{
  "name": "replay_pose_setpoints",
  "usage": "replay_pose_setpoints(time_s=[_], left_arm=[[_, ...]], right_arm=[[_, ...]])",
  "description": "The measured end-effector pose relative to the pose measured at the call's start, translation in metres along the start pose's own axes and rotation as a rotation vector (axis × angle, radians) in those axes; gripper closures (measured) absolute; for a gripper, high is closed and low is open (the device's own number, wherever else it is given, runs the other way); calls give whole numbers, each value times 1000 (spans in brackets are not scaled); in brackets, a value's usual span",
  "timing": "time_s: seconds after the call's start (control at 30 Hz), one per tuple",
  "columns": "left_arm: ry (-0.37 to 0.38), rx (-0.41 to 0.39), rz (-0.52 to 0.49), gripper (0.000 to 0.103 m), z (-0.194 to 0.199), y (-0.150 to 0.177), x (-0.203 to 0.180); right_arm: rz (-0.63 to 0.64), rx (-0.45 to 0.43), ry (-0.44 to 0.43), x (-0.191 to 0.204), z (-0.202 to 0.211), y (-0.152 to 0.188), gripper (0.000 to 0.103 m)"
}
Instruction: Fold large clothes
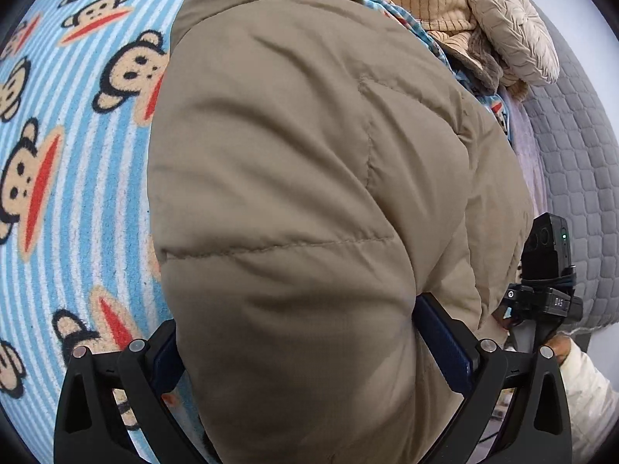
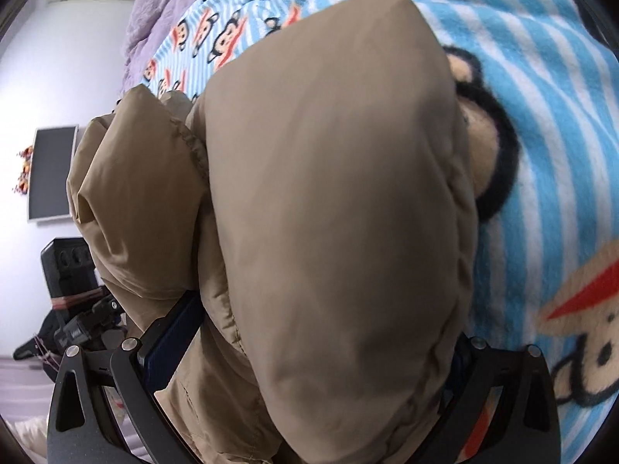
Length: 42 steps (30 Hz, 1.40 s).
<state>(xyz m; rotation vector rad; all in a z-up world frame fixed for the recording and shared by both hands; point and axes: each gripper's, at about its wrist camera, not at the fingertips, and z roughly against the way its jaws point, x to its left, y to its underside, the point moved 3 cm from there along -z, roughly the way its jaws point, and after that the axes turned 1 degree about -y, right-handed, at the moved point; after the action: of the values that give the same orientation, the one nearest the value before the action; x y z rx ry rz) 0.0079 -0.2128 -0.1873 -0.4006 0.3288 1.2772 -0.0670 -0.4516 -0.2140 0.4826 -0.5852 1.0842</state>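
**Tan padded jacket bunched in both your grippers**

Tan, puffy fabric fills both wrist views: the jacket [image 1: 309,193] lies on the blue-striped monkey-print blanket [image 1: 77,193], its near end bulging up between your tools. Your left gripper [image 1: 298,348] has its jaws clamped on a thick fold, blue pads pressed into each side. Your right gripper [image 2: 309,348] grips another bulge likewise (its right pad is mostly hidden). A pile of beige clothes [image 1: 445,4] sits beyond the jacket.
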Motion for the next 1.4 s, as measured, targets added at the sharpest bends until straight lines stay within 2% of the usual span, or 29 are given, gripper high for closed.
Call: replay_pose_setpoints(time_s=[0.17, 0.23, 0.3, 0.4, 0.5, 0.8, 1.17, 1.4], left_arm=[[-111, -45, -62, 0, 7, -1, -16], [-134, -58, -73, 2, 10, -1, -21], [-147, -68, -81, 6, 13, -1, -26], [-157, -77, -99, 12, 18, 2, -31], [-168, -84, -117, 17, 23, 1, -38], [-168, -94, -119, 23, 46, 14, -33], [-96, -122, -84, 24, 68, 19, -28], [-27, -153, -92, 23, 99, 14, -3]], right_arm=[[-75, 0, -6, -1, -1, 5, 3], [-87, -10, -21, -2, 3, 10, 10], [-81, -23, -37, 2, 6, 13, 26], [-68, -40, -48, 7, 15, 20, 42], [-57, -51, -65, 11, 20, 25, 49], [-73, -64, -137, 4, 34, 30, 50], [-60, -98, -182, 26, 40, 37, 50], [-54, -132, -188, 55, 27, 46, 50]])
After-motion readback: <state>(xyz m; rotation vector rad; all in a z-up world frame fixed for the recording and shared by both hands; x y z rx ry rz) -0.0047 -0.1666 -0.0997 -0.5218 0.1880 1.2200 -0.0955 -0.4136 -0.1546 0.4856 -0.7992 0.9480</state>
